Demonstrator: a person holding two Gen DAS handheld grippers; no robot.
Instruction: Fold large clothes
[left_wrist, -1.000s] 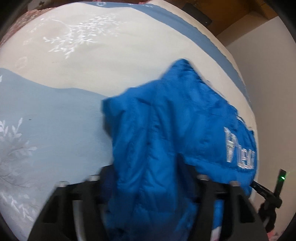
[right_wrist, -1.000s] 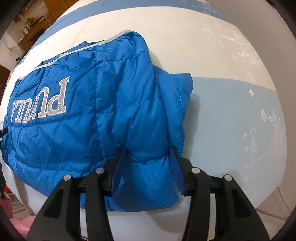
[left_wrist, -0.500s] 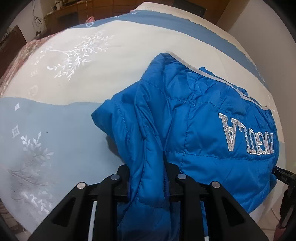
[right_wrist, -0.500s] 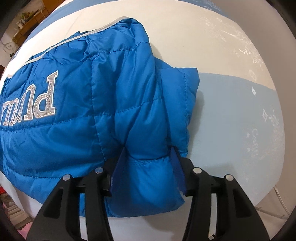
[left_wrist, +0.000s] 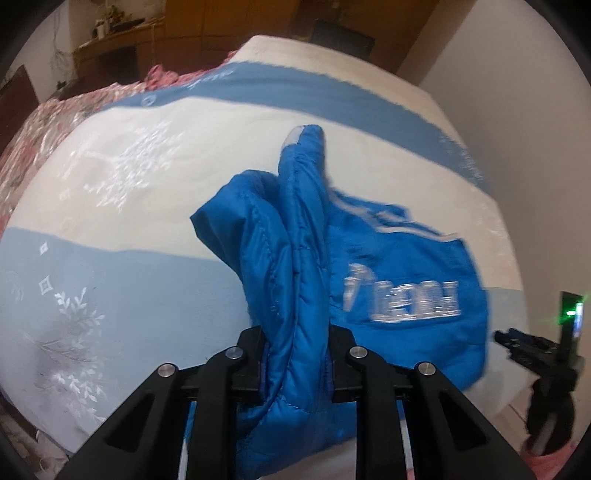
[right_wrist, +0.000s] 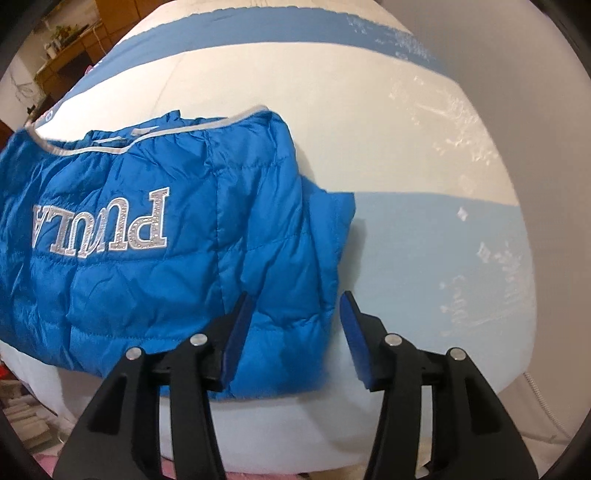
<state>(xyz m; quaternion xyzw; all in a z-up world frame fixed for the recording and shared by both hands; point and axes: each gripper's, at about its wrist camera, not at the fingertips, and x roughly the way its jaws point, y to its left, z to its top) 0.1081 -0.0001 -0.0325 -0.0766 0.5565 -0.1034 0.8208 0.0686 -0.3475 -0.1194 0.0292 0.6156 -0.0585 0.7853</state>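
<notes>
A blue quilted jacket (left_wrist: 388, 266) with silver lettering (right_wrist: 107, 225) lies on a bed with a cream and blue cover (right_wrist: 369, 129). My left gripper (left_wrist: 297, 365) is closing its jaws on a fold of the jacket. The pads press it from both sides. The pinched fold stands up as a ridge above the rest of the garment. My right gripper (right_wrist: 295, 332) hangs open a little above the jacket (right_wrist: 147, 258), over its near right corner. Its blue pads (right_wrist: 236, 336) touch nothing.
A pink flowered cloth (left_wrist: 55, 129) lies at the bed's far left. Wooden furniture (left_wrist: 184, 37) stands behind the bed, and a pale wall (left_wrist: 517, 110) runs along its right side. A black device with a green light (left_wrist: 570, 314) sits at the right edge.
The left gripper closed on a jacket fold and lifted it, so the fabric now rises in a ridge. The right gripper rose off the jacket corner, which stays flat on the bed.
</notes>
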